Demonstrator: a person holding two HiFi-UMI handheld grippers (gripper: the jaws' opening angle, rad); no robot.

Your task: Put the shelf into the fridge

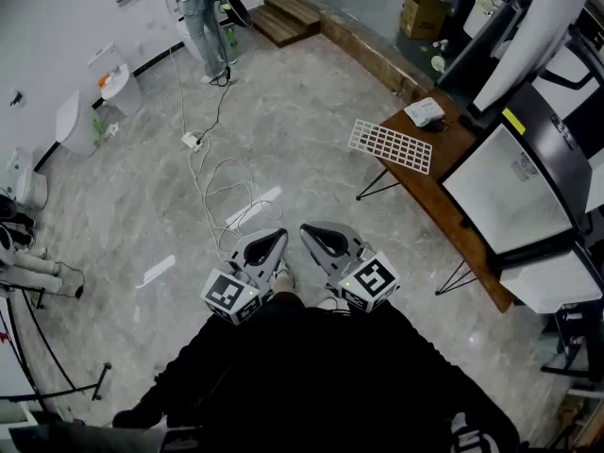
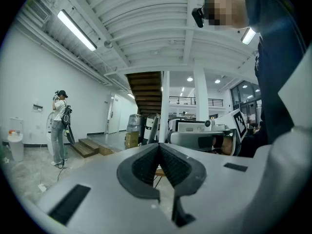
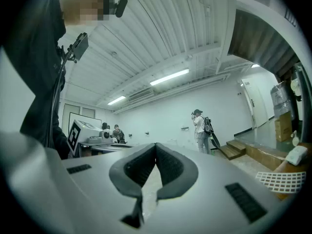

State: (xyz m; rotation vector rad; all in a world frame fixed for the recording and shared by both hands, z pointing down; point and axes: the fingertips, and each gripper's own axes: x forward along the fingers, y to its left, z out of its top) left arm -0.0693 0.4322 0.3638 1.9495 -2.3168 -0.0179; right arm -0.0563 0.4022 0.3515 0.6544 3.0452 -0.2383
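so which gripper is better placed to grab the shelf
Right, probably. The shelf lies on the table on the side of the right gripper and shows in its view; the left gripper is farther. Both are shut and empty.

Open floor (image 1: pixel 311 102) ahead, looped cable (image 1: pixel 226 182) across it, table (image 1: pixel 444 189) right, shelf (image 1: pixel 390 146) overhanging
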